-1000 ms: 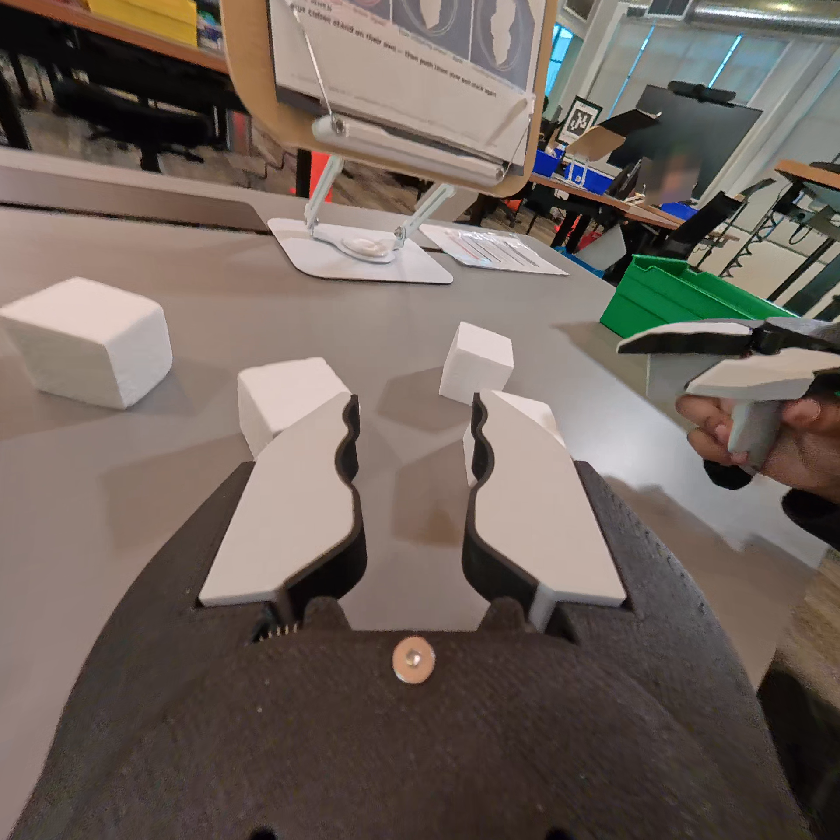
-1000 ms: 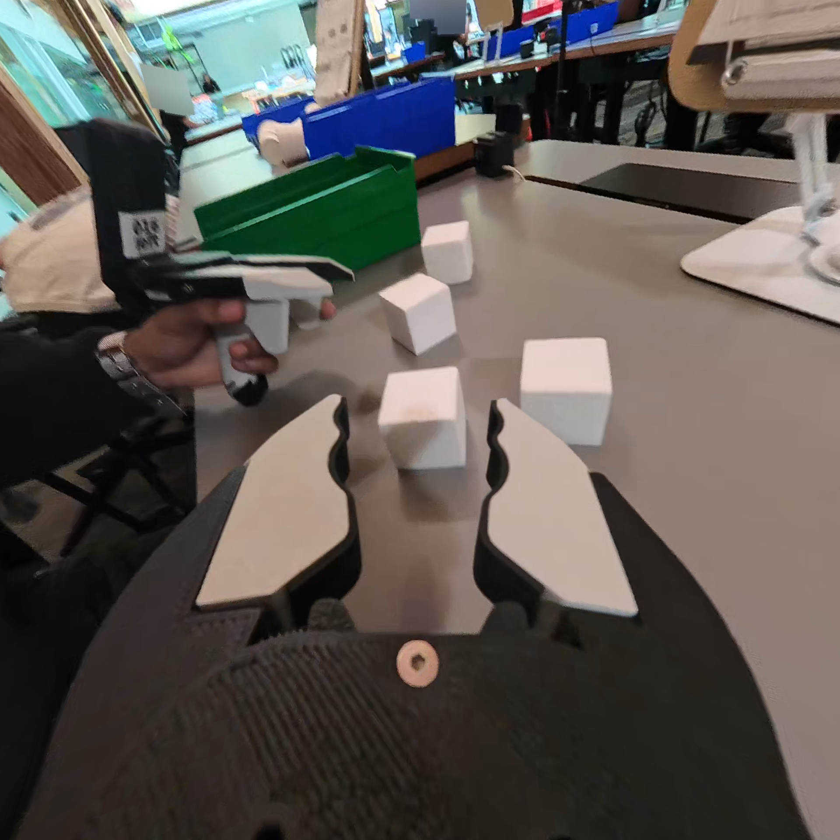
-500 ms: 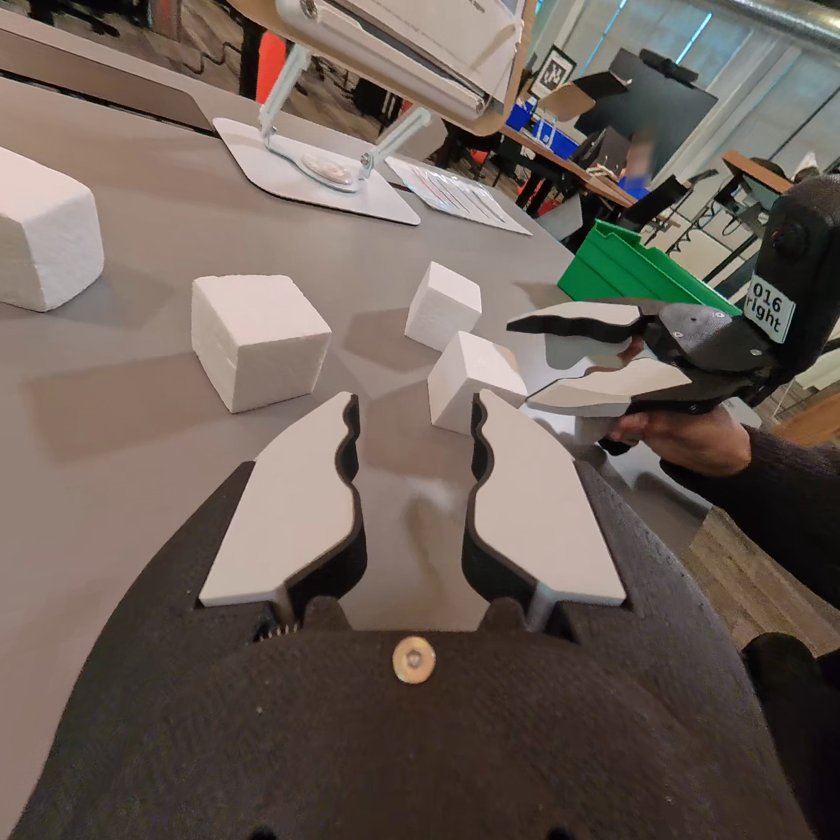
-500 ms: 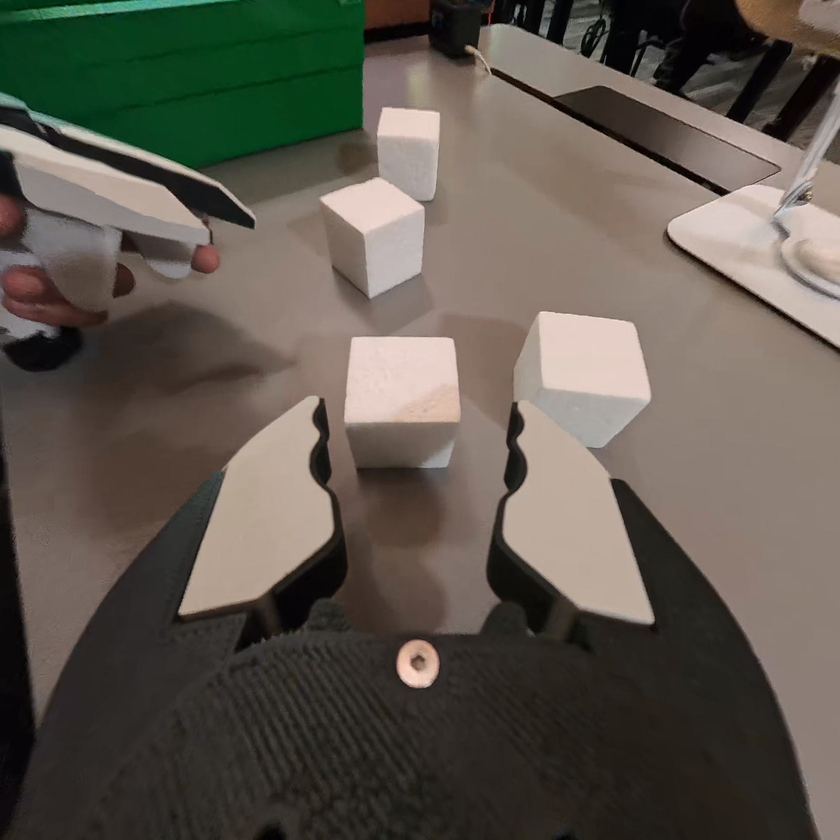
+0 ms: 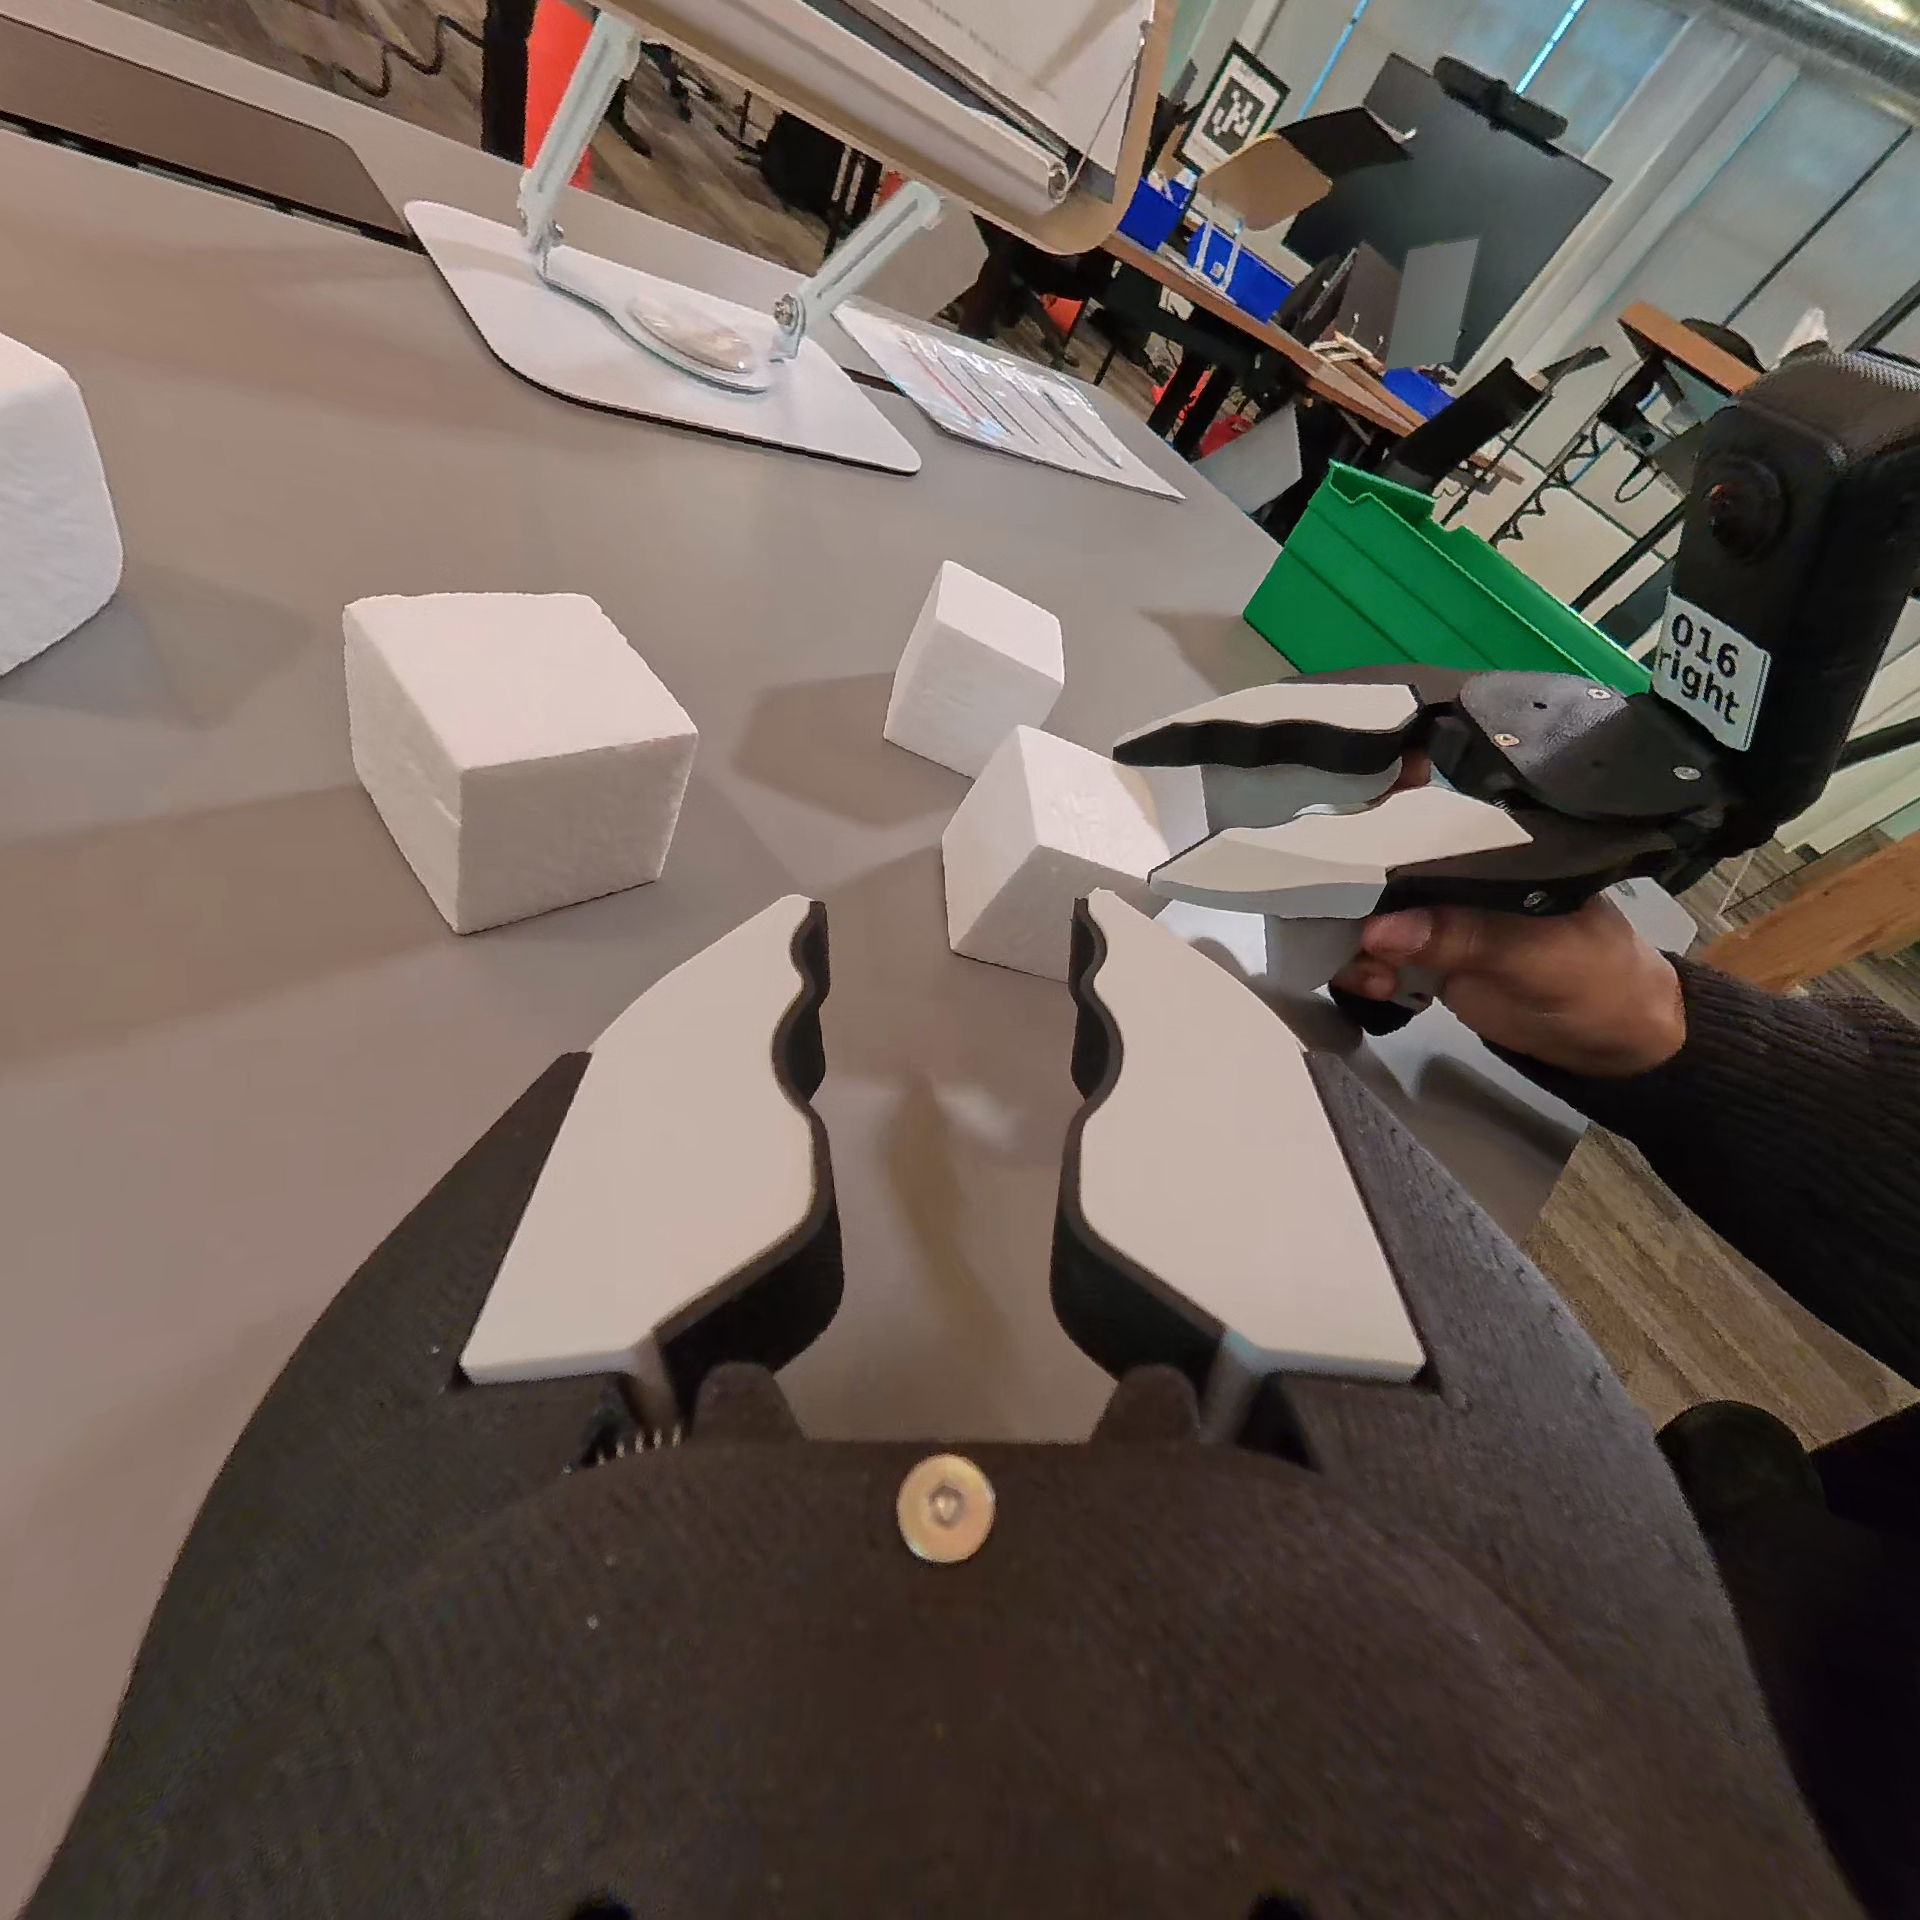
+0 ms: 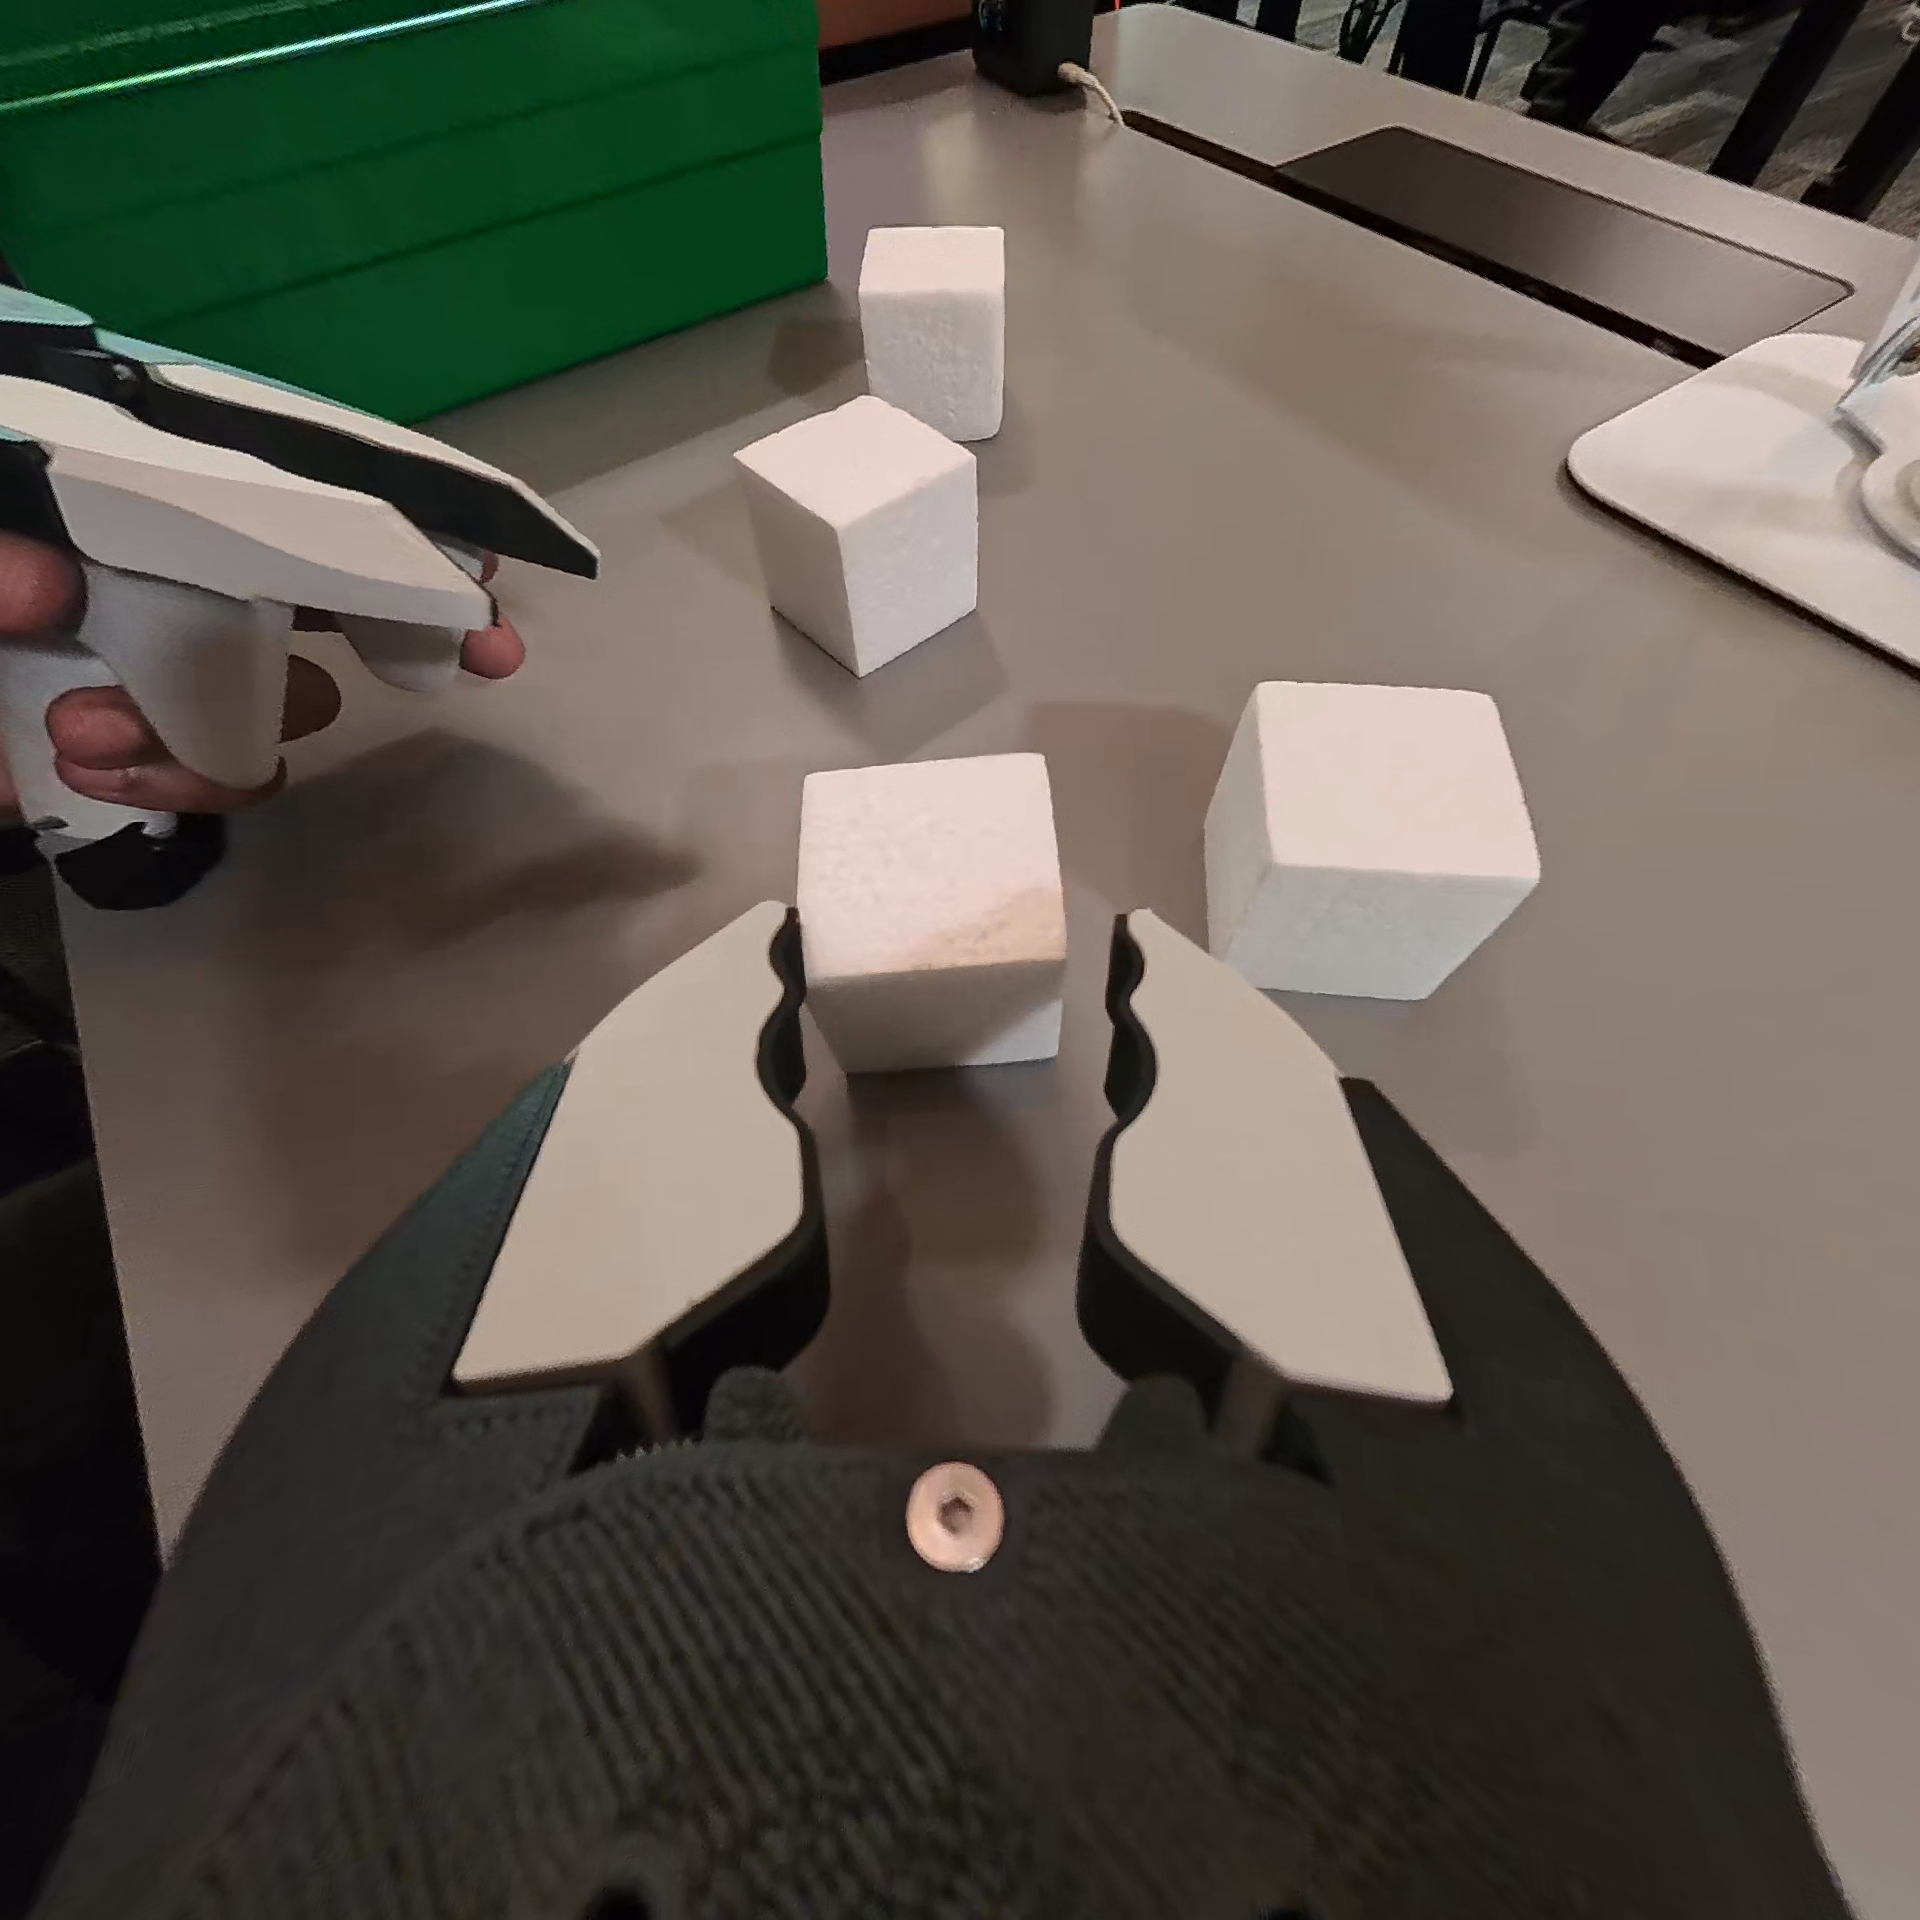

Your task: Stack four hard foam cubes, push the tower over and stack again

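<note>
Your right gripper [image 6: 948,925] was spread apart around a small white foam cube [image 6: 930,904] on the grey table [image 6: 1299,540]; its left fingertip touched the cube's side, the right one stood just clear, so nothing was clamped. A larger white foam cube [image 6: 1366,836] sat just beyond its right finger, with two more white foam blocks [image 6: 868,540] ahead near the green plastic bin [image 6: 416,187]. Your left gripper [image 5: 948,914] was released and empty, that same cube [image 5: 1039,847] just ahead to its right. The right tool carried a white printed sticker [image 5: 1709,675].
</note>
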Demonstrator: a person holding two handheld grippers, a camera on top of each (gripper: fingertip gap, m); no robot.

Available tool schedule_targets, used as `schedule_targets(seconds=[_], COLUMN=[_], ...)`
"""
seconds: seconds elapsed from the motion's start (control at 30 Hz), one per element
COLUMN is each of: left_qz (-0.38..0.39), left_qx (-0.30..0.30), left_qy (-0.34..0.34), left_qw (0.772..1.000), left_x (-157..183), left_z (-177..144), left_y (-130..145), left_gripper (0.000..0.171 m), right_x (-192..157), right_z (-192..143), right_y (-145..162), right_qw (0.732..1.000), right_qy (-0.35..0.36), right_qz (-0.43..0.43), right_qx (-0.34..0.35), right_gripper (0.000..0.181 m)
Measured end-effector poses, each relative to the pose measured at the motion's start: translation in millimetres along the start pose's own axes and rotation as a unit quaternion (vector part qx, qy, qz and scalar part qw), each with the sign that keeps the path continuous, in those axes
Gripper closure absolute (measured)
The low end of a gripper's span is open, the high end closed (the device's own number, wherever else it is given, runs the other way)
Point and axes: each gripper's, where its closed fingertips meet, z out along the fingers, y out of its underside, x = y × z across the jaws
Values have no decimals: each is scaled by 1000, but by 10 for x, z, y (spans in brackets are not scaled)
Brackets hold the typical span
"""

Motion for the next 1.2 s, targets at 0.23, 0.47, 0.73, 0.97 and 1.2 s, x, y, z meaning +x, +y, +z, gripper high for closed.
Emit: schedule_targets(seconds=[0.23, 0.47, 0.73, 0.97, 1.2], left_qz=[12, 16, 22, 18, 5], left_qx=[-6, -7, -13, -16, -10], left_qy=[4, 7, 21, 27, 16], left_qw=[1000, 1000, 999, 999, 1000], left_x=[37, 47, 118, 139, 65], left_z=[54, 94, 207, 226, 118], left_y=[4, -6, -5, 5, 5], left_gripper=[127, 127, 128, 128, 128], right_x=[-43, 62, 135, -154, -135], right_z=[-39, -286, -397, -117, -37], right_y=[14, -153, -89, 119, 78], right_qw=[1000, 999, 998, 999, 999], right_qy=[-4, -4, -21, 17, -1], right_qz=[7, -18, 52, -39, 32], right_qx=[1, 41, 43, -22, -18], right_gripper=[133, 145, 113, 105, 130])
